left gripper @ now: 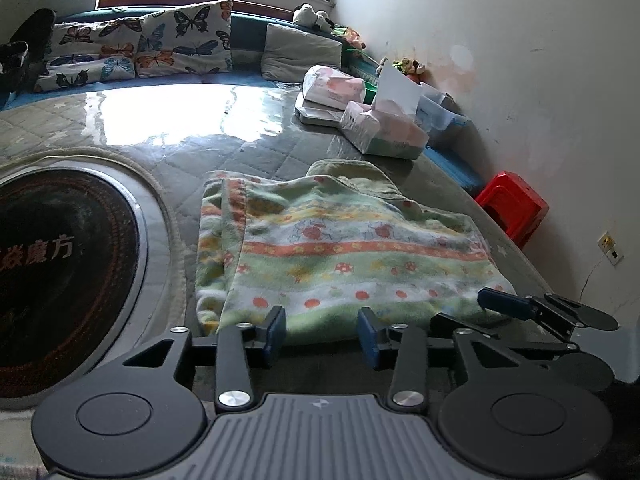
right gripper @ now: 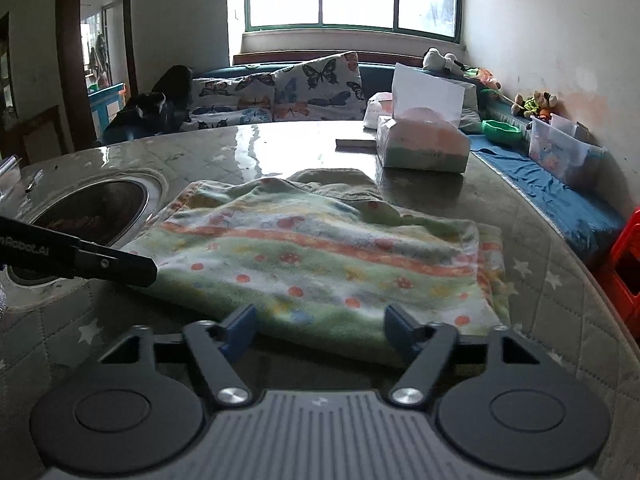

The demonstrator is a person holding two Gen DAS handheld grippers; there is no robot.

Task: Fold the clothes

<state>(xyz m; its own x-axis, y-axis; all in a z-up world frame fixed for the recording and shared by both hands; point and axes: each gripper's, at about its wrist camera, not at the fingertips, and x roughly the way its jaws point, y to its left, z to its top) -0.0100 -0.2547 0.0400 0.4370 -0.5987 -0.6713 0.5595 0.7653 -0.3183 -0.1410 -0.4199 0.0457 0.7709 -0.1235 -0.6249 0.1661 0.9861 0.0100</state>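
A green, patterned fleece garment (left gripper: pixel 340 256) lies folded flat on the quilted table (left gripper: pixel 192 152). It also shows in the right wrist view (right gripper: pixel 320 260). My left gripper (left gripper: pixel 322 330) is open at the garment's near edge, holding nothing. My right gripper (right gripper: pixel 320 326) is open at the same near edge, further right, holding nothing. The right gripper's blue fingertips (left gripper: pixel 500 300) show at the garment's right corner in the left wrist view. The left gripper's black finger (right gripper: pixel 120 266) shows at the garment's left edge in the right wrist view.
A round induction hob (left gripper: pixel 60 280) is set into the table on the left. Tissue packs (left gripper: pixel 384 132) and a tissue box (right gripper: pixel 424 144) stand behind the garment. A red stool (left gripper: pixel 512 206) and a blue mat (right gripper: pixel 552 196) lie to the right. Butterfly cushions (left gripper: pixel 140 48) line the back.
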